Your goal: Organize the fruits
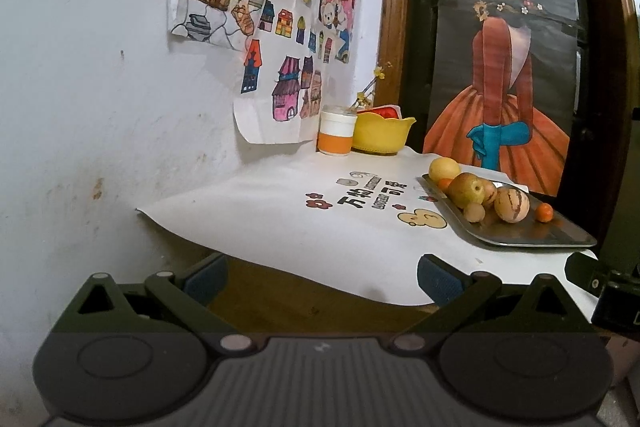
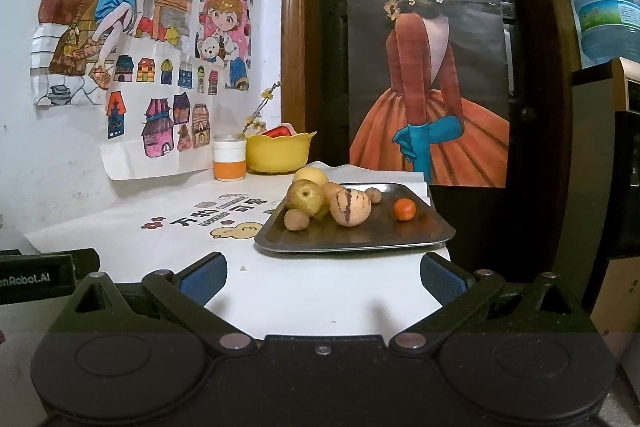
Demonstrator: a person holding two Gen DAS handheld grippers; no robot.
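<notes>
Fruit [image 2: 347, 211] heaped on metal tray [image 2: 420, 233]; yellow bowl [image 2: 276, 151] behind.
I hold both grippers, left [image 1: 322, 277] and right [image 2: 323, 275], spread and empty; approach one piece squarely, avoiding neighbours.

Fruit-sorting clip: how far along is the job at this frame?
Barely started, by the look of it. Done: only something red already sits in the yellow bowl. In hand: nothing; the left gripper and right gripper are both open and empty, short of the tray. Left: the striped fruit, small orange, pear and the rest are piled on the tray.
</notes>
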